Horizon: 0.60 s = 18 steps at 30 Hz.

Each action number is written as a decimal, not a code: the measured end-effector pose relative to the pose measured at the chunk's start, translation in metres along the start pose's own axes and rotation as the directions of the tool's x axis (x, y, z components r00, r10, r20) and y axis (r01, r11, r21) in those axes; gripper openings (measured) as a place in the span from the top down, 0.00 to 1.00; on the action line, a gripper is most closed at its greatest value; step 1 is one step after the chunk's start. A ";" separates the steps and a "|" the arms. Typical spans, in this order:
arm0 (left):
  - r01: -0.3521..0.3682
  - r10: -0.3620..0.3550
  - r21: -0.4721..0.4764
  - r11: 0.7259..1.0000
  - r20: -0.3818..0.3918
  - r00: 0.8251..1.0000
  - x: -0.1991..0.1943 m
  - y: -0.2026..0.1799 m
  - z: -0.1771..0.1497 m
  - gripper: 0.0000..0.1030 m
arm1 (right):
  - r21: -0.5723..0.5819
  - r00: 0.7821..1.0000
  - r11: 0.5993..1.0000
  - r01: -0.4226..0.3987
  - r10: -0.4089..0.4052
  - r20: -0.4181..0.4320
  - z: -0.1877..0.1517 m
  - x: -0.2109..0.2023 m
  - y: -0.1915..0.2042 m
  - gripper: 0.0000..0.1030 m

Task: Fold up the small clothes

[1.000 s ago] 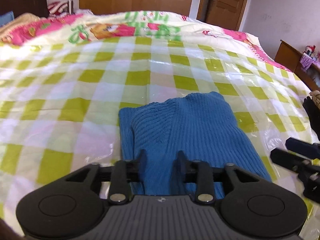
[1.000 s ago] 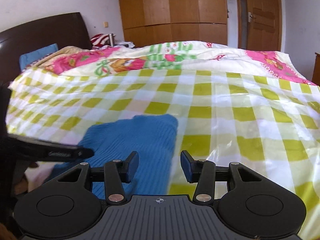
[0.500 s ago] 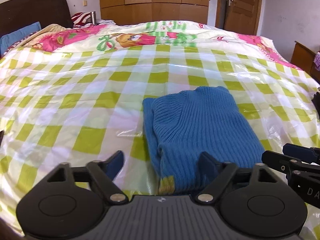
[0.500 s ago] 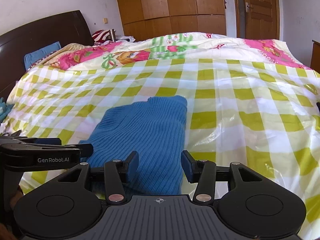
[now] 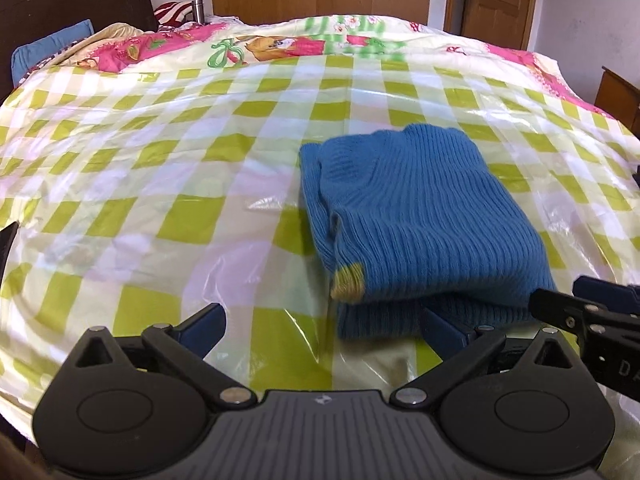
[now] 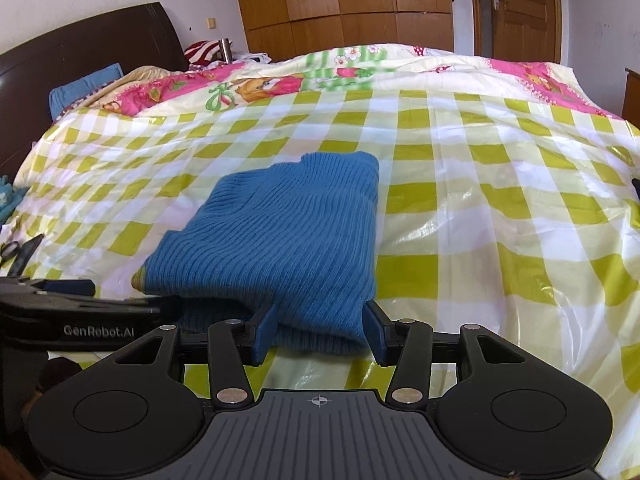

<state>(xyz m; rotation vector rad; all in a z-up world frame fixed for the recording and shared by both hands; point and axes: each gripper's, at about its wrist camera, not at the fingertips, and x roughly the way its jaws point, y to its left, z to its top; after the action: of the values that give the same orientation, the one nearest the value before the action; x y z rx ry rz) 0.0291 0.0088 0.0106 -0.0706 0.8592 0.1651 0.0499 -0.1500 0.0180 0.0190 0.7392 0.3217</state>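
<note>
The blue knitted sweater [image 5: 420, 216] lies folded into a compact, layered rectangle on the green-and-white checked plastic sheet [image 5: 160, 152] that covers the bed, toward the near edge and just in front of both my tools; a small yellow-green patch [image 5: 350, 280] shows at its near left corner, which I cannot identify for certain. My left gripper [image 5: 320, 330] has its fingers spread wide and holds nothing; its right finger [image 5: 444, 330] sits just beside the sweater's near edge, though I cannot tell whether it touches. My right gripper [image 6: 318, 334] is parted about halfway and grips nothing; the sweater's near right corner [image 6: 320, 336] lies between its fingers, loose, and the jaws are not closed on the knit. I judge the folding of this piece essentially done, since the layers sit stacked and the edges look fairly even; what may be left is a little squaring or moving it aside; no other small clothes to fold are clearly in view here.
</note>
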 end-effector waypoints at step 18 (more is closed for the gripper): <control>-0.007 0.007 0.013 1.000 -0.006 1.000 -0.006 -0.007 -0.004 0.00 | 0.002 1.000 1.000 -0.012 0.012 -0.011 -0.010 0.000 0.002 0.53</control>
<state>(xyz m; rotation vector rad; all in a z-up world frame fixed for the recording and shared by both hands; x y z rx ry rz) 0.0236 0.0005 0.0122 -0.0559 0.8665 0.1654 0.0428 -0.1487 0.0105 0.0237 0.7510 0.3329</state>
